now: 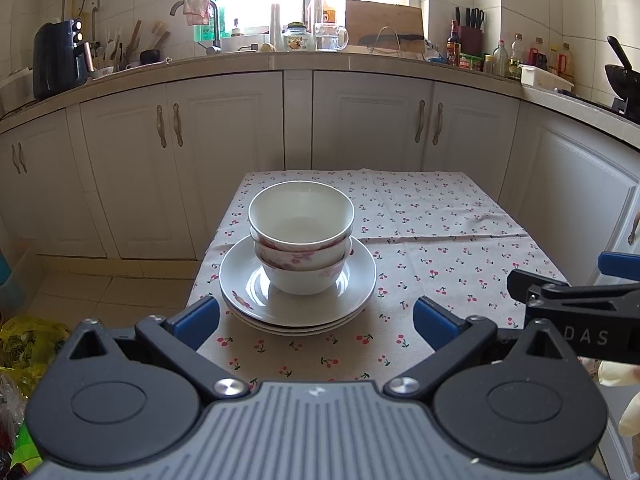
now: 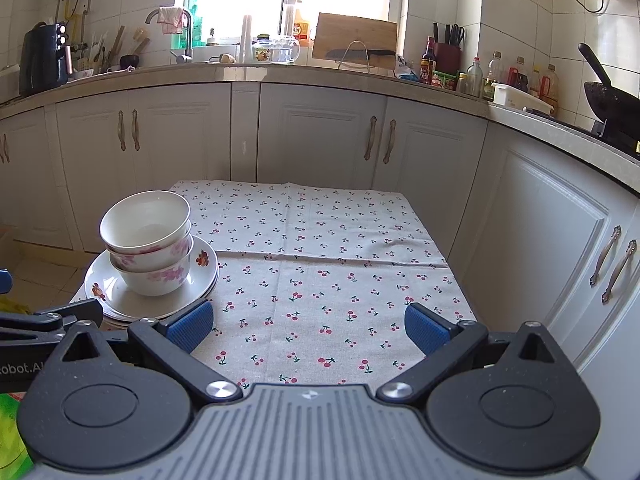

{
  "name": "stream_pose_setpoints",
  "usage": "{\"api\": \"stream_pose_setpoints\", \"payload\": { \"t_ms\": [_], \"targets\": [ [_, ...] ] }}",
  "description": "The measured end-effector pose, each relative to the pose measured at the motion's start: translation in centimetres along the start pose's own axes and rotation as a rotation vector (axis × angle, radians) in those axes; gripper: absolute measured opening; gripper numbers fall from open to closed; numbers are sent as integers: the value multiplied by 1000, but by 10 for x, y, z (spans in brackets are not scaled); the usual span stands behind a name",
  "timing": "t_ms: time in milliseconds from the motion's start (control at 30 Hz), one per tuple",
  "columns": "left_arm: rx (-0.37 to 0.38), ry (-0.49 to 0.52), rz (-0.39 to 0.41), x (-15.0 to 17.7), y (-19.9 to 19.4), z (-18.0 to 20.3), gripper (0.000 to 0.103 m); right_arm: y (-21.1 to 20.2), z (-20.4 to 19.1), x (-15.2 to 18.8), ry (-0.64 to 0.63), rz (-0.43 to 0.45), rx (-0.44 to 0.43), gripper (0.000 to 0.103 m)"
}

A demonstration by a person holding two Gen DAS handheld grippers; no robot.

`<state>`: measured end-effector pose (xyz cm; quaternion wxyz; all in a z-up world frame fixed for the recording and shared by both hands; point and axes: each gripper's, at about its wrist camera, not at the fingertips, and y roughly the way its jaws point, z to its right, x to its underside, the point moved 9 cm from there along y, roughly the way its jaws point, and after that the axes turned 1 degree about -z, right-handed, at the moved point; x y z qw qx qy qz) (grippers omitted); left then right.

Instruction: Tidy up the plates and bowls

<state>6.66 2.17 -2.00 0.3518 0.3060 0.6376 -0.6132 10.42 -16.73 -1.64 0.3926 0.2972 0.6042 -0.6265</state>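
Note:
Two or three white bowls with pink flowers [image 1: 301,236] are nested and stand on a stack of white plates [image 1: 360,280] at the table's near left. The bowls [image 2: 148,240] and plates [image 2: 202,276] also show in the right wrist view. My left gripper [image 1: 316,318] is open and empty, just in front of the plate stack. My right gripper [image 2: 308,328] is open and empty, above the cloth to the right of the stack. The right gripper also shows in the left wrist view [image 1: 560,276].
The small table carries a cherry-print cloth [image 2: 320,248]. White kitchen cabinets [image 1: 240,140] stand behind and to the right, with a crowded counter [image 1: 360,58] above. A black wok [image 2: 608,100] sits at far right. Bags [image 1: 24,344] lie on the floor at left.

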Motion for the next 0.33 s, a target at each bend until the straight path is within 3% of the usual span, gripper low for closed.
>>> {"api": "stream_pose_setpoints", "payload": {
  "t_ms": [333],
  "targets": [
    [-2, -1, 2, 1, -1, 1, 102, -2, 0, -1, -6, 9, 7, 103]
  ]
}}
